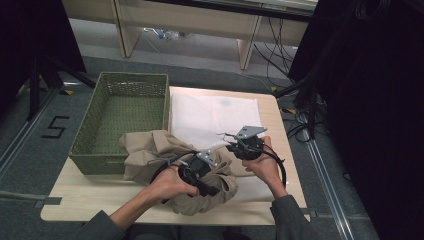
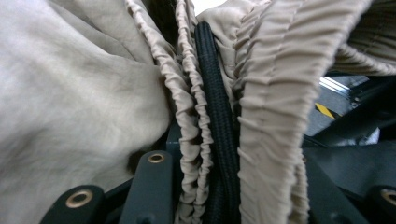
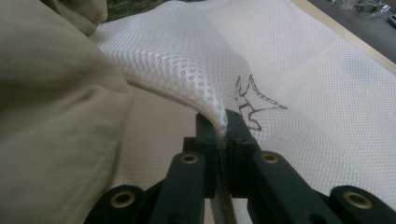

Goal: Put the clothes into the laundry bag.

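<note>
1. The right gripper (image 3: 222, 125) is pinching the edge of a white mesh laundry bag (image 3: 289, 70), its two black jaws pressed together with the mesh fold caught between them and lifted into a small ridge

2. In the high view the same right gripper (image 1: 231, 146) is sitting in the person's right hand (image 1: 267, 167) over the near part of the mesh bag (image 1: 215, 117), which is lying flat across the right half of the wooden table (image 1: 100, 197)

3. The left gripper (image 1: 212, 176) is resting on a crumpled beige garment (image 1: 155, 147), held in the person's left hand (image 1: 170, 184) near the table's front edge

4. In the left gripper view the garment (image 2: 70, 93) is crowding right up against the camera – its gathered elastic band (image 2: 266, 93) and a black drawstring (image 2: 217, 107) are running between the jaws; the jaws are standing partly apart around the bunched cloth, but whether the pads are pressing on it I cannot tell

5. The garment is lying just left of the pinched bag edge, touching the bag and partly overlapping it, and in the right gripper view the beige cloth (image 3: 51, 116) is bulging beside the lifted mesh

6. A green woven basket (image 1: 95, 130) is standing at the table's left side – the garment's far end is leaning against its front corner
</note>
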### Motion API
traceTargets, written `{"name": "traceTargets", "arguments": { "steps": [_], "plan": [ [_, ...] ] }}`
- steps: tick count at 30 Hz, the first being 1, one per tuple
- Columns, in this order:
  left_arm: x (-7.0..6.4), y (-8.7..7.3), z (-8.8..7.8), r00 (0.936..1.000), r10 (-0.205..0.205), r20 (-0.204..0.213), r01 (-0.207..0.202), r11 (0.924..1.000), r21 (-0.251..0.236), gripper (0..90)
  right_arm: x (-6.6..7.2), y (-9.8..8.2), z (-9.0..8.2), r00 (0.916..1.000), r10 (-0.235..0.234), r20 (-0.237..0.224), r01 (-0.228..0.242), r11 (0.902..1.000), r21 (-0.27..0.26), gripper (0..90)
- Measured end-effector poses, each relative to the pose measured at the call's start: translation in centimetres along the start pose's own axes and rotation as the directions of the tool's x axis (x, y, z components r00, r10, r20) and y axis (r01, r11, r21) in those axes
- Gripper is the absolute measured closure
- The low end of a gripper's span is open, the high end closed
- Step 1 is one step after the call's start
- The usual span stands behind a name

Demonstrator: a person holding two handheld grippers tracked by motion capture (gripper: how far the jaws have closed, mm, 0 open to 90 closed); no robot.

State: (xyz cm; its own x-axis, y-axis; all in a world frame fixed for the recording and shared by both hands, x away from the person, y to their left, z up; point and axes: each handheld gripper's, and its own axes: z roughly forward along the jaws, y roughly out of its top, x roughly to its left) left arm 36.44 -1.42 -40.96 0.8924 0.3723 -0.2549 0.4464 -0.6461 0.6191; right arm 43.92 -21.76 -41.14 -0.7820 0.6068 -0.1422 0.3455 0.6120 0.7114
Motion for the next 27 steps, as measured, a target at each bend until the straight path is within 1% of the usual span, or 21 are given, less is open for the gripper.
{"name": "traceTargets", "arguments": {
  "steps": [1, 2, 3, 5, 7, 8, 9, 10, 11, 12, 14, 15, 16, 17, 18, 19, 20, 22, 24, 25, 27],
  "plan": [
    [0.4, 0.0, 0.6, 0.9999, -0.009, -0.014, 0.009, 0.9999, 0.006, 67.5, 0.1, 0.0, 0.0, 1.0, 0.007, -0.001, -0.007, 1.0, 0.003, 86.8],
    [0.6, 0.0, 0.9, 0.9997, -0.017, -0.017, 0.018, 0.9998, 0.009, 67.5, 0.1, 0.0, 0.0, 1.0, -0.004, -0.003, 0.004, 1.0, 0.001, 86.8],
    [0.9, 0.0, 1.3, 0.9991, -0.034, -0.023, 0.035, 0.9994, 0.009, 67.5, 0.1, 0.0, -0.1, 1.0, -0.001, -0.002, 0.001, 1.0, 0.003, 86.8],
    [1.4, 0.1, 2.0, 0.9975, -0.04, -0.059, 0.041, 0.9989, 0.024, 67.3, 0.2, 0.1, -0.1, 1.0, 0.006, 0.0, -0.006, 1.0, 0.001, 86.8],
    [1.9, 0.3, 2.7, 0.9948, -0.047, -0.091, 0.05, 0.9982, 0.033, 67.1, 0.3, 0.2, -0.1, 1.0, 0.002, -0.001, -0.002, 1.0, 0.002, 86.8],
    [2.0, 0.5, 3.0, 0.9927, -0.051, -0.109, 0.055, 0.9979, 0.034, 67.0, 0.2, 0.2, -0.1, 1.0, -0.007, 0.0, 0.007, 1.0, 0.001, 86.8],
    [2.1, 0.6, 3.2, 0.9896, -0.045, -0.137, 0.05, 0.998, 0.038, 66.8, 0.2, 0.3, -0.2, 0.9999, -0.013, 0.002, 0.013, 0.9999, -0.003, 86.8],
    [2.3, 0.8, 3.4, 0.9861, -0.052, -0.158, 0.057, 0.998, 0.028, 66.5, 0.2, 0.3, -0.2, 0.9999, -0.014, 0.001, 0.014, 0.9999, -0.008, 86.8],
    [2.5, 1.0, 3.6, 0.9837, -0.064, -0.168, 0.068, 0.9976, 0.014, 66.2, 0.2, 0.3, -0.3, 1.0, -0.003, 0.004, 0.003, 1.0, -0.008, 86.9],
    [2.7, 1.1, 3.8, 0.9803, -0.083, -0.179, 0.084, 0.9965, -0.004, 65.5, 0.1, 0.3, -0.3, 0.9999, -0.012, 0.006, 0.012, 0.9999, -0.01, 86.9],
    [3.1, 1.3, 4.4, 0.9697, -0.123, -0.211, 0.117, 0.9923, -0.039, 62.1, 0.1, 0.3, -0.5, 0.9999, -0.009, 0.009, 0.009, 0.9999, -0.01, 86.8],
    [3.2, 1.4, 4.7, 0.9668, -0.131, -0.219, 0.124, 0.9913, -0.045, 59.1, 0.0, 0.3, -0.5, 0.9999, -0.01, 0.007, 0.01, 0.9999, -0.013, 86.8],
    [3.3, 1.4, 5.4, 0.9618, -0.138, -0.236, 0.132, 0.9903, -0.041, 56.5, 0.0, 0.3, -0.5, 1.0, -0.006, 0.008, 0.006, 0.9999, -0.012, 86.8],
    [3.4, 1.4, 5.8, 0.9582, -0.134, -0.253, 0.131, 0.9909, -0.029, 52.7, 0.0, 0.3, -0.5, 0.9999, -0.01, 0.008, 0.01, 0.9999, -0.01, 86.8],
    [3.5, 1.4, 6.3, 0.9529, -0.132, -0.273, 0.132, 0.9911, -0.016, 50.0, 0.1, 0.2, -0.5, 1.0, -0.006, 0.007, 0.006, 1.0, -0.005, 86.8],
    [3.6, 1.4, 6.9, 0.9483, -0.142, -0.284, 0.144, 0.9895, -0.013, 48.3, 0.1, 0.2, -0.4, 1.0, -0.008, 0.006, 0.008, 1.0, -0.003, 86.8],
    [3.6, 1.4, 7.0, 0.9489, -0.142, -0.282, 0.144, 0.9895, -0.013, 46.2, 0.0, 0.1, -0.4, 1.0, -0.003, 0.009, 0.003, 1.0, 0.002, 86.8],
    [3.4, 1.4, 7.0, 0.9462, -0.139, -0.292, 0.14, 0.99, -0.019, 43.5, 0.0, 0.1, -0.3, 1.0, -0.003, 0.007, 0.003, 1.0, 0.0, 86.9],
    [2.7, 1.5, 6.7, 0.949, -0.103, -0.298, 0.112, 0.9936, 0.014, 37.4, -0.1, 0.0, -0.4, 0.9999, -0.009, 0.005, 0.009, 1.0, -0.003, 86.8],
    [2.4, 1.5, 6.4, 0.9487, -0.087, -0.304, 0.099, 0.9947, 0.026, 34.6, -0.1, -0.1, -0.4, 1.0, 0.002, 0.008, -0.002, 1.0, 0.003, 86.8],
    [1.6, 1.4, 5.6, 0.9504, -0.063, -0.305, 0.075, 0.9968, 0.029, 30.5, -0.2, -0.1, -0.4, 1.0, -0.002, 0.003, 0.002, 1.0, -0.001, 86.8]
  ]
}}
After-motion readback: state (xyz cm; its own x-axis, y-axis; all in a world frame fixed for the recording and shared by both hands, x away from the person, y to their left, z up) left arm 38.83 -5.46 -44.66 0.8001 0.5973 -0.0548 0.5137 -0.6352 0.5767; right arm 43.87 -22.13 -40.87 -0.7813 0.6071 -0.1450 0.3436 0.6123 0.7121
